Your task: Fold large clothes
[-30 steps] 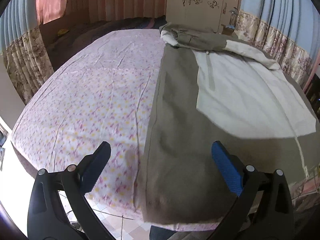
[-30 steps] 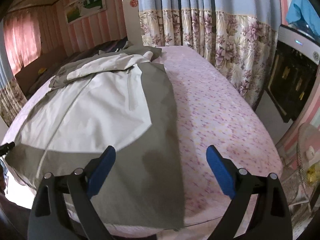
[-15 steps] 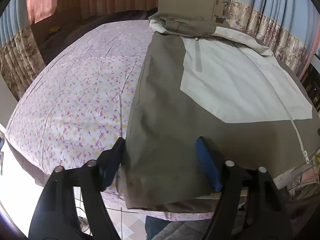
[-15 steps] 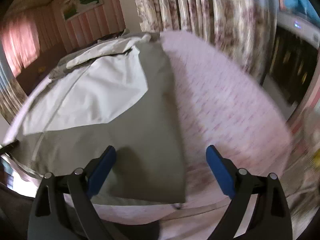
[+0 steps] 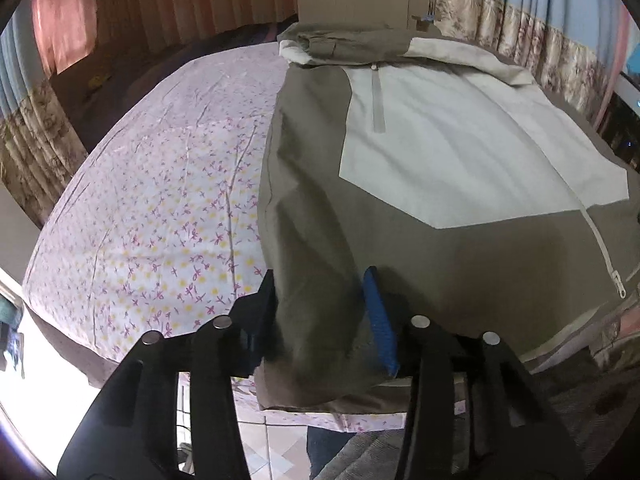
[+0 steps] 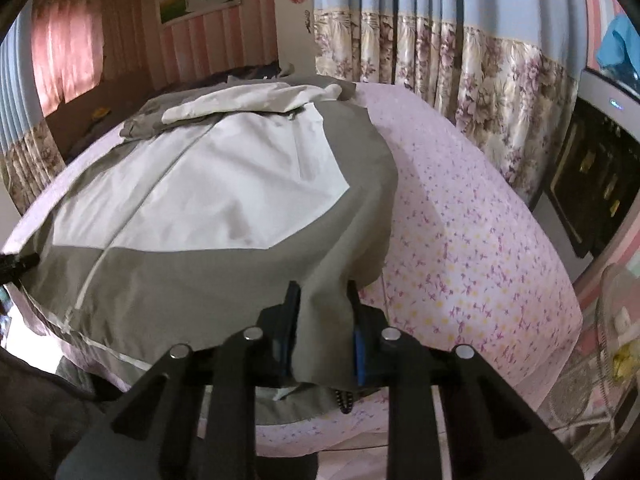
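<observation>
**Left wrist view: both hem corners gathered, jacket stretching away up the bed**

Left wrist view first: my left claw point(image 5: 324, 312) has just been closing, and a bunched fold of the olive-and-cream jacket point(image 5: 460, 168) sits between its jaws; the blue pad point(image 5: 380, 320) presses the cloth at the jacket's near left hem corner. I read that as a grasp on the fabric. The jacket lies flat on the floral bed sheet point(image 5: 160, 200), its long axis running straight away from me, collar at the far end, hem at the near edge.

In the right wrist view, my right claw point(image 6: 322, 332) has also just been closing and is clenched on the opposite near corner of the jacket point(image 6: 200, 184), cloth pinched narrowly between the jaws. Each claw holds its own corner, so I judge the coming fold carries the hem away towards the collar.
</observation>
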Demonstrator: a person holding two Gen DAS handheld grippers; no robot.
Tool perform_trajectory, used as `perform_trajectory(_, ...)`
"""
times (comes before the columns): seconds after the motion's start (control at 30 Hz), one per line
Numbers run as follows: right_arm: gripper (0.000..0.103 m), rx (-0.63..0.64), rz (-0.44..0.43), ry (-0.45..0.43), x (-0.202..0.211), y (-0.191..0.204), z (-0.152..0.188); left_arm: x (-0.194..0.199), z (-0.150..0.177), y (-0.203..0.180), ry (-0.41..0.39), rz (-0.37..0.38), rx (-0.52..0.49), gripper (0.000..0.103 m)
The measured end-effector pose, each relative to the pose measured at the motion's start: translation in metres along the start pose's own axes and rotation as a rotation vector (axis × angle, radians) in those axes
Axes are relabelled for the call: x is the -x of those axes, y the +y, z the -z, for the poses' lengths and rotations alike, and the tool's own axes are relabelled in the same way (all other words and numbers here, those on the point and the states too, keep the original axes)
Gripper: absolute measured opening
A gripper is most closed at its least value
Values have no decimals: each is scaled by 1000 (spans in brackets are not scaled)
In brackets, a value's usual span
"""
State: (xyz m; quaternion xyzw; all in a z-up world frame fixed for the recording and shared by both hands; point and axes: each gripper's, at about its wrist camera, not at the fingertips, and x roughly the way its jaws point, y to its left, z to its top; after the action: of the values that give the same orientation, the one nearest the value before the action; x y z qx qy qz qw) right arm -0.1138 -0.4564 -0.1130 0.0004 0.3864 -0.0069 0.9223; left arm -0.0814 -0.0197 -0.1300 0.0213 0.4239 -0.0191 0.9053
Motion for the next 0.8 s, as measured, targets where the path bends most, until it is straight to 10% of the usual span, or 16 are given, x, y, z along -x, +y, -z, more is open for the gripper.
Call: perform_trajectory(0.8,22,-41,0,-6,6,-8,-9,16,-2,2,-64,-64,41,38)
